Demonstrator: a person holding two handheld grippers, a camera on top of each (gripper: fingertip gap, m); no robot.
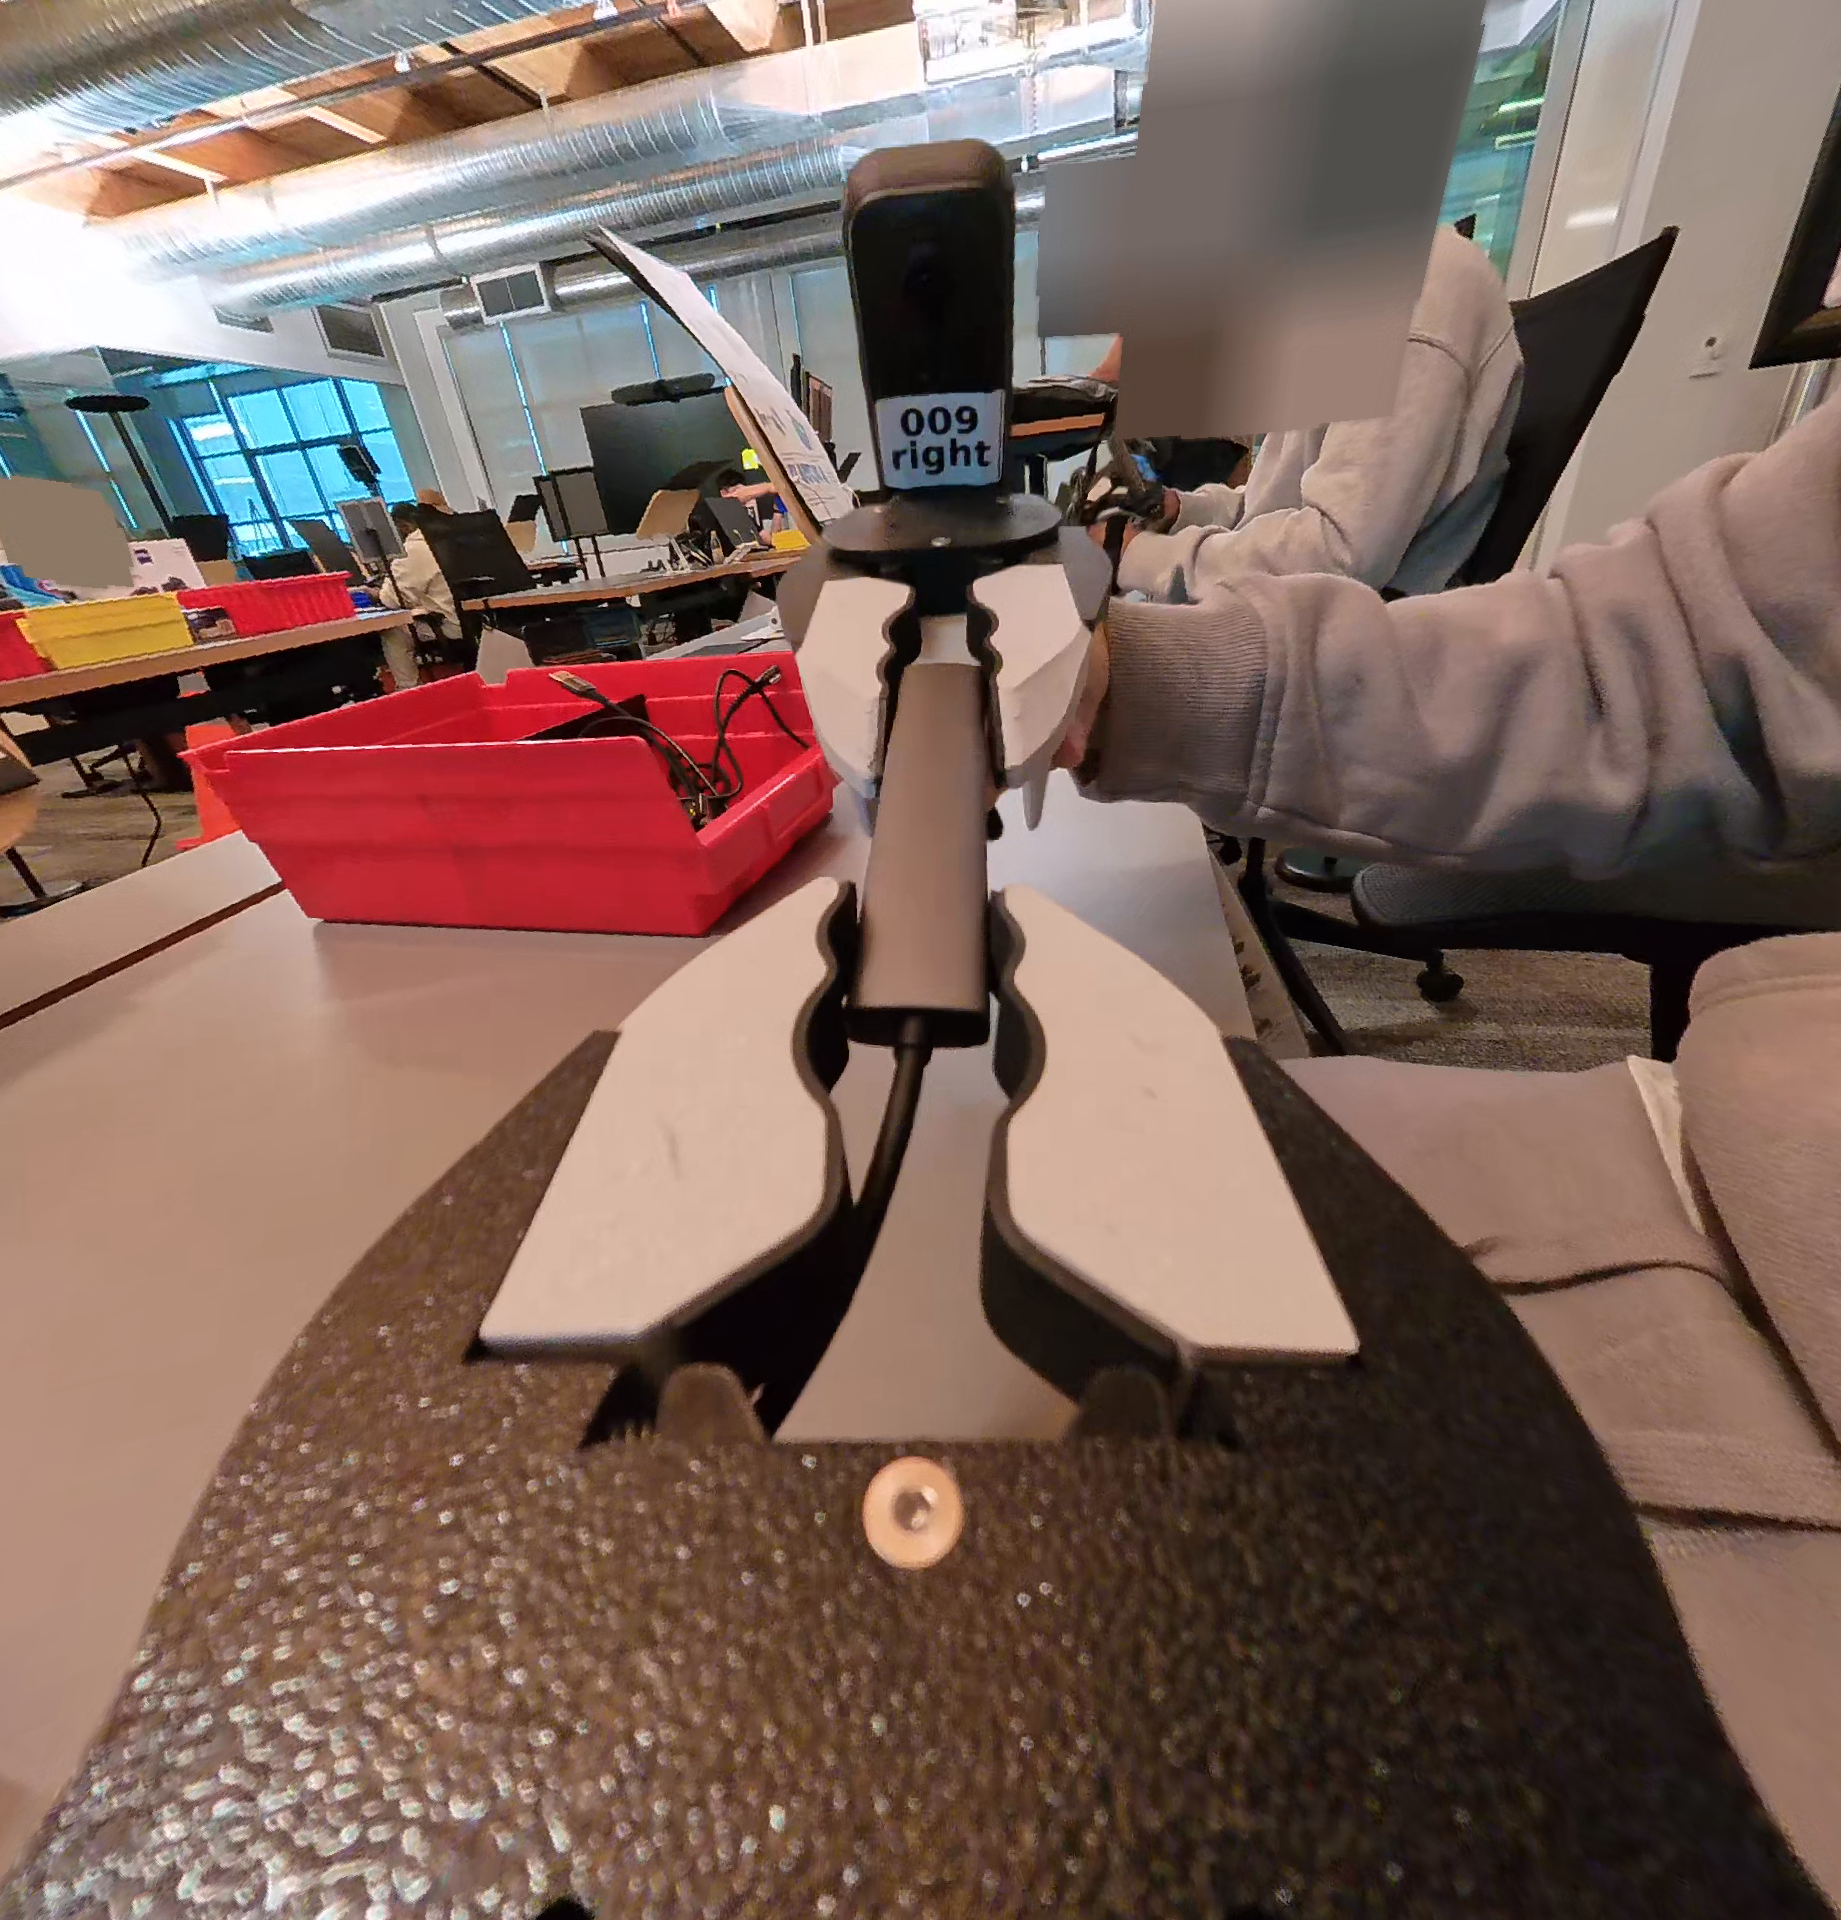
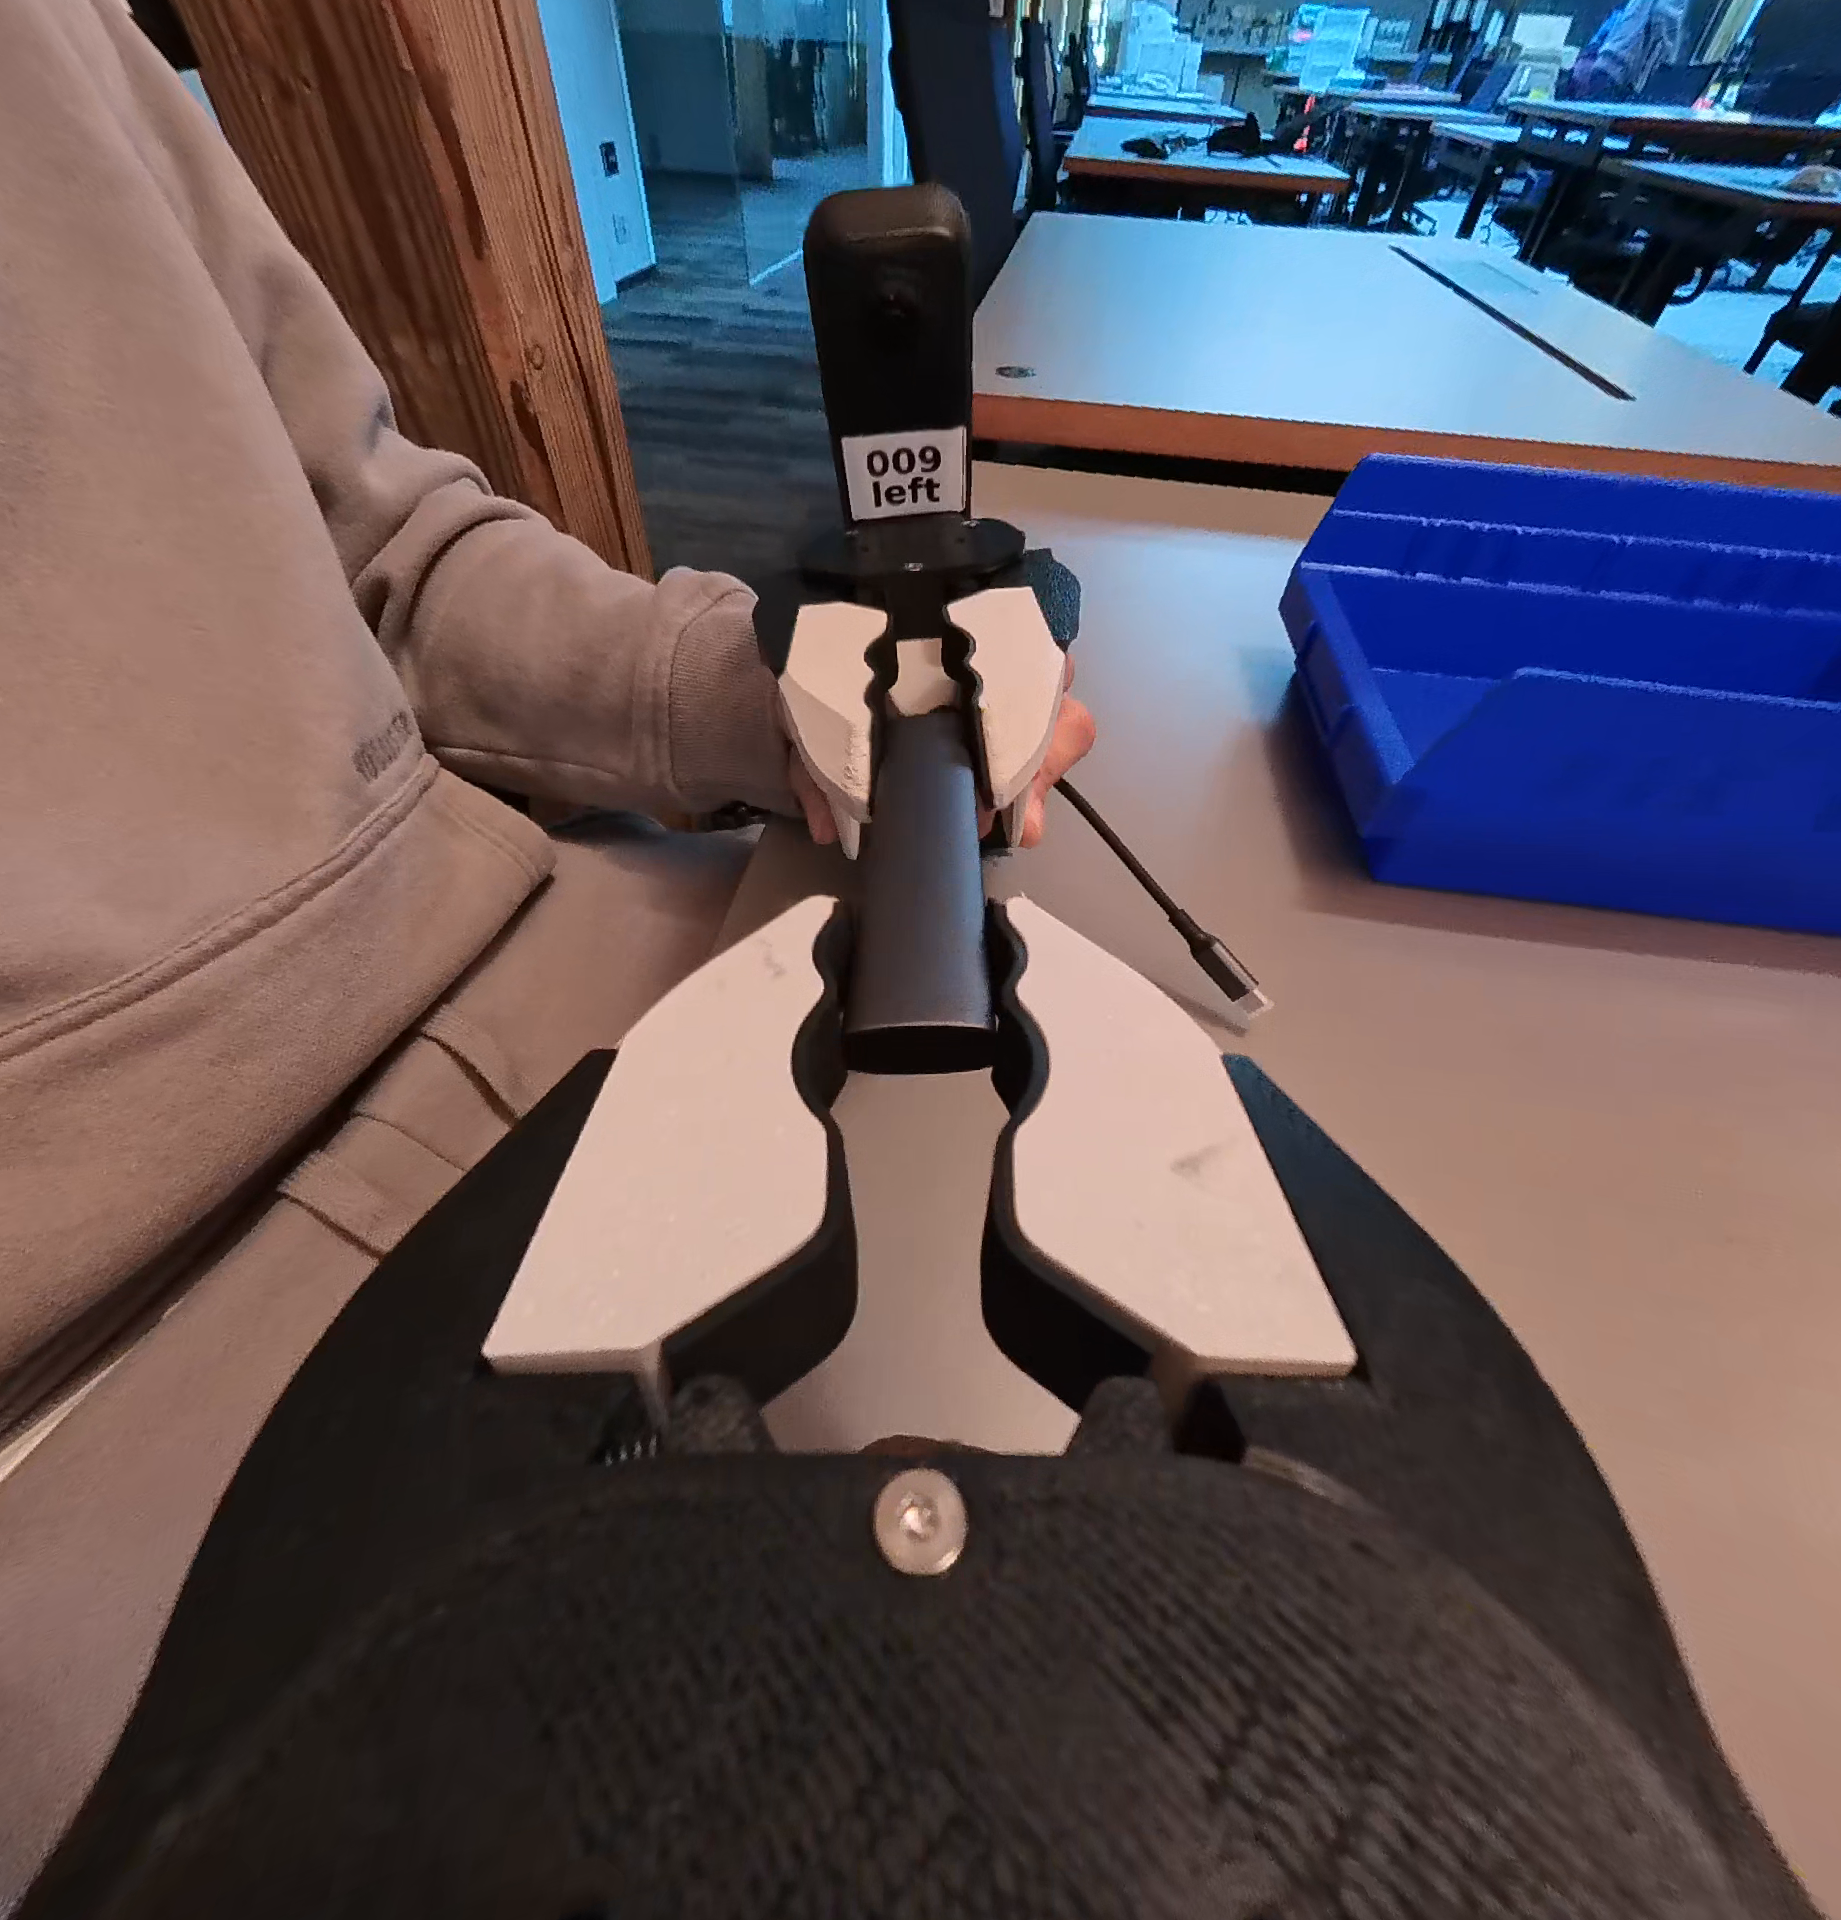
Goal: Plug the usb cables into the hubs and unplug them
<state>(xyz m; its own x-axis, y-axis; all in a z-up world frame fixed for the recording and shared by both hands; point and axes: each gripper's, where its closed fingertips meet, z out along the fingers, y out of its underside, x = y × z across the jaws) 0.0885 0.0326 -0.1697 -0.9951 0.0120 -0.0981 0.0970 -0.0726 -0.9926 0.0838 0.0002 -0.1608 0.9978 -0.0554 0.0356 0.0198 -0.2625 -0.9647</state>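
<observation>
A long dark grey USB hub (image 1: 926, 821) is held level above the table between both grippers. My left gripper (image 1: 921, 940) is shut on the hub's end where its black attached cable (image 1: 892, 1122) comes out. The right gripper (image 1: 937, 717) faces me and clamps the far end. In the right wrist view my right gripper (image 2: 918, 961) is shut on the hub's plain end (image 2: 921, 894), and the left gripper (image 2: 921, 758) clamps the far end. The hub's cable runs out to the right and its plug (image 2: 1230, 979) lies on the table.
A red bin (image 1: 500, 821) with several black cables (image 1: 687, 748) stands on the grey table (image 1: 272, 1091) to the far left. A blue bin (image 2: 1622, 727) stands at the right. A person in a beige sweatshirt (image 2: 220, 623) sits close by. An office chair (image 1: 1560, 416) stands behind.
</observation>
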